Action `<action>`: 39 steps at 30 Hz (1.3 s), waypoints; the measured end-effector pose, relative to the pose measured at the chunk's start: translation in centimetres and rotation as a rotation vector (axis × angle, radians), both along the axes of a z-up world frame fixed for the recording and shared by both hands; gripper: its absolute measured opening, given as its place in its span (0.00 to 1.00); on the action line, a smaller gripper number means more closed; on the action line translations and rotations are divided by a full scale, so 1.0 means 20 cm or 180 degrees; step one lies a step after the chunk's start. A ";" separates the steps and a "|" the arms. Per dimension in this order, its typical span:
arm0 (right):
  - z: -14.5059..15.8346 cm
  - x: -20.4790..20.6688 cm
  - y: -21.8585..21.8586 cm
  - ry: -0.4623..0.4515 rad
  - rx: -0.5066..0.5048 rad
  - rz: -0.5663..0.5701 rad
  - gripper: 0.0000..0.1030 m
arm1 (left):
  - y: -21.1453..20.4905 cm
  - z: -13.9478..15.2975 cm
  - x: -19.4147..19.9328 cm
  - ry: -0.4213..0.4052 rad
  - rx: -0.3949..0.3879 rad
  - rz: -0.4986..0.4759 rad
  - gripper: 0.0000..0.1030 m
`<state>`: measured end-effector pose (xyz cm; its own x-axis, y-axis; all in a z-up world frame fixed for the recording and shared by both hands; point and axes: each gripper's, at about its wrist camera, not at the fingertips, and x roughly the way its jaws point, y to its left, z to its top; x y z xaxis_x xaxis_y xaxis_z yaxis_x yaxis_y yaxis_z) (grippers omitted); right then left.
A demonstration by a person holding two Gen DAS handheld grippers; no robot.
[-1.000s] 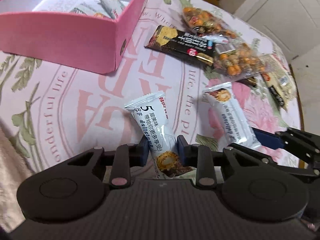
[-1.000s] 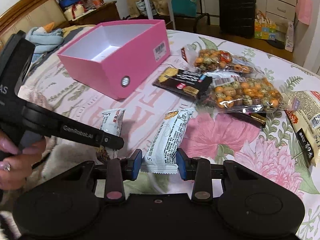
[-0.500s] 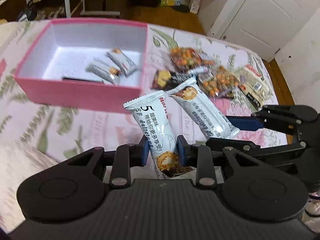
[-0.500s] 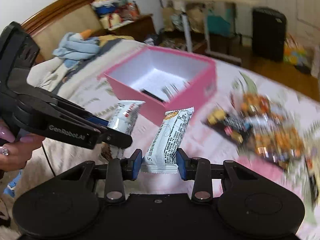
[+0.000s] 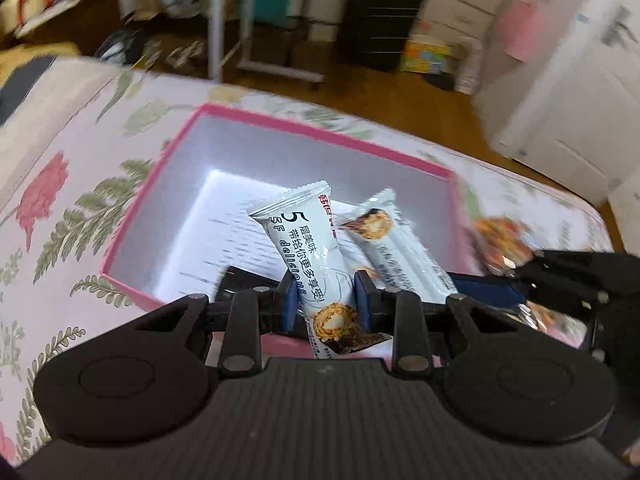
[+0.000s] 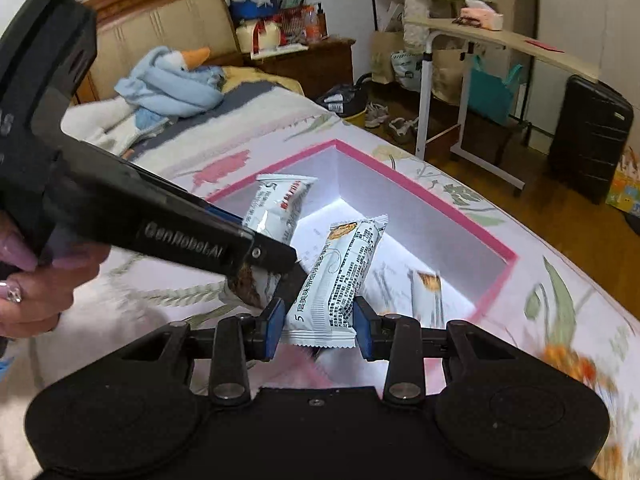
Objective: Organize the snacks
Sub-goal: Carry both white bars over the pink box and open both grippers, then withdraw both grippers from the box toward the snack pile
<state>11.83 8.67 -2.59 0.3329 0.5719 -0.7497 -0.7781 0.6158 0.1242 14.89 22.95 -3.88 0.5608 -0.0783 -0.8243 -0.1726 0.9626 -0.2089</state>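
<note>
Both grippers over pink box point(image 5: 416, 162) on bed w/ floral cover point(image 5: 60, 184). Left gripper point(image 5: 326, 304) fingers clamped on white snack bar point(image 5: 308, 248), long axis upright, top tilted slightly left. Right gripper point(image 6: 318, 318) fingers clamped on 2nd snack bar point(image 6: 340, 276), leaning up-right over box interior.

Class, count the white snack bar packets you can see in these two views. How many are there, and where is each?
3. One in the left gripper, packet; one in the right gripper, packet; one blurred packet lying inside the pink box. More may be hidden behind the grippers.
</note>
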 end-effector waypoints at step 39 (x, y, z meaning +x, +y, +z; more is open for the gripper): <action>0.39 0.04 -0.83 0.0253 -0.1084 -0.0567 0.57 | -0.62 0.35 -0.20 -0.0263 0.0272 -0.1361 0.64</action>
<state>12.64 -7.88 5.21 0.3378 0.2246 -0.9140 -0.6515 0.7567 -0.0549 10.89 10.59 3.17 0.5570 -0.2509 -0.7917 0.2587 0.9583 -0.1217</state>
